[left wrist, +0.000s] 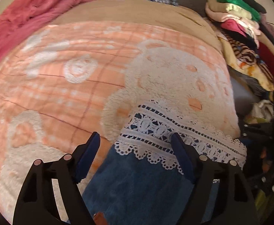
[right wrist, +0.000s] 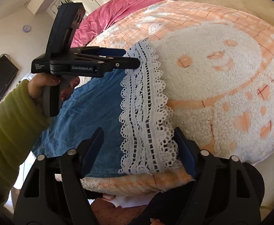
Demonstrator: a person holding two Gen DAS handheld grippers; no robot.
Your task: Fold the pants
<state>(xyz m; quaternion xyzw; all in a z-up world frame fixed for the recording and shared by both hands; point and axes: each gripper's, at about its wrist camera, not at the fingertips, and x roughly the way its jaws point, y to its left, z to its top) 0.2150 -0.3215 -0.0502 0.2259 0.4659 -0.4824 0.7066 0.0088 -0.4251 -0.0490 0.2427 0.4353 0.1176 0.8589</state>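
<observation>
Pants [left wrist: 137,187] lay flat on bed blanket [left wrist: 62,86] w/ lace hem [right wrist: 146,112] spread, prob. for folding; left gripper [left wrist: 135,142] & right gripper [right wrist: 138,138] fingers open, straddling hem.

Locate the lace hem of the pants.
The lace hem lies on the peach blanket, in front of both open grippers: the right gripper straddles its near end, the left gripper its far end.

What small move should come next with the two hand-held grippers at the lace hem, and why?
Probably close both on the lace hem. The left hand-held gripper and the right hand-held gripper stand open, fingers on either side of the hem, at its two ends. The pants lie flat on the blanket, so a grip seems needed before any fold.
</observation>
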